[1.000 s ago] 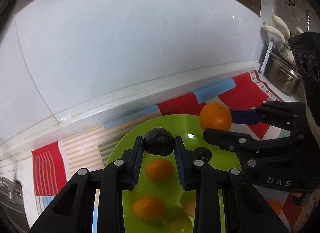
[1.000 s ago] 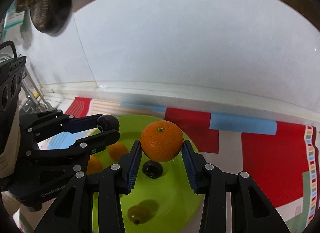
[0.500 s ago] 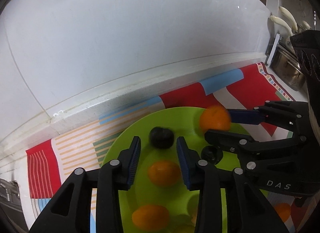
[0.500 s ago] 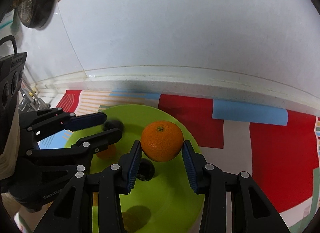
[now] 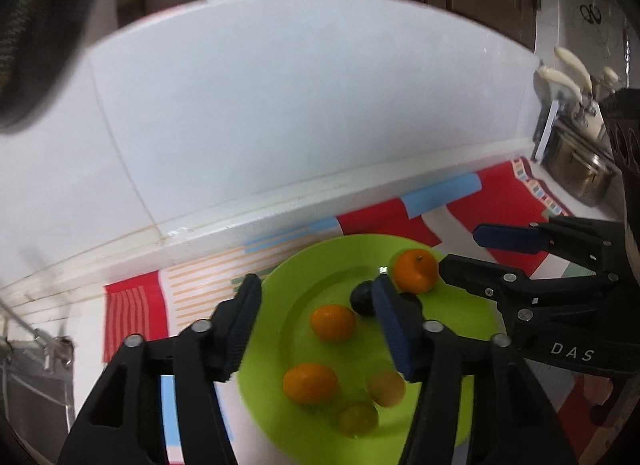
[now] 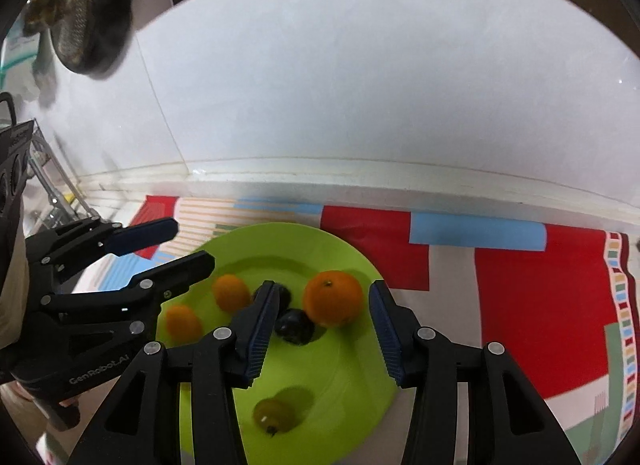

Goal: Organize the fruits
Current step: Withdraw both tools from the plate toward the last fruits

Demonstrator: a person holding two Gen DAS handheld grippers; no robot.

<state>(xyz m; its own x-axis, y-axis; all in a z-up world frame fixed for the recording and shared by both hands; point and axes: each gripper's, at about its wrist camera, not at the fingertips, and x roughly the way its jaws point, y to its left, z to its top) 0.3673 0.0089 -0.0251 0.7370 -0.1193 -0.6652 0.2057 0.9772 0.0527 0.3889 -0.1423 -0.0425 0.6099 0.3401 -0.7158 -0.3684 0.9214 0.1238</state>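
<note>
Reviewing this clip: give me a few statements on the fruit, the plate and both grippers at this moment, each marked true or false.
1. The large orange rests on the green plate. True.
2. The right gripper is clamped on the large orange. False: its jaws have just been opening and stand apart from the fruit, which sits between and beyond them on the plate.
3. The left gripper holds nothing. True: its jaws have just been opening, with only plate and fruit below.
4. The dark plums lie on the cloth beside the plate. False: they sit on the plate next to the large orange.
5. The plate stands on a bare white counter. False: it stands on a patterned red, blue and white cloth.
</note>
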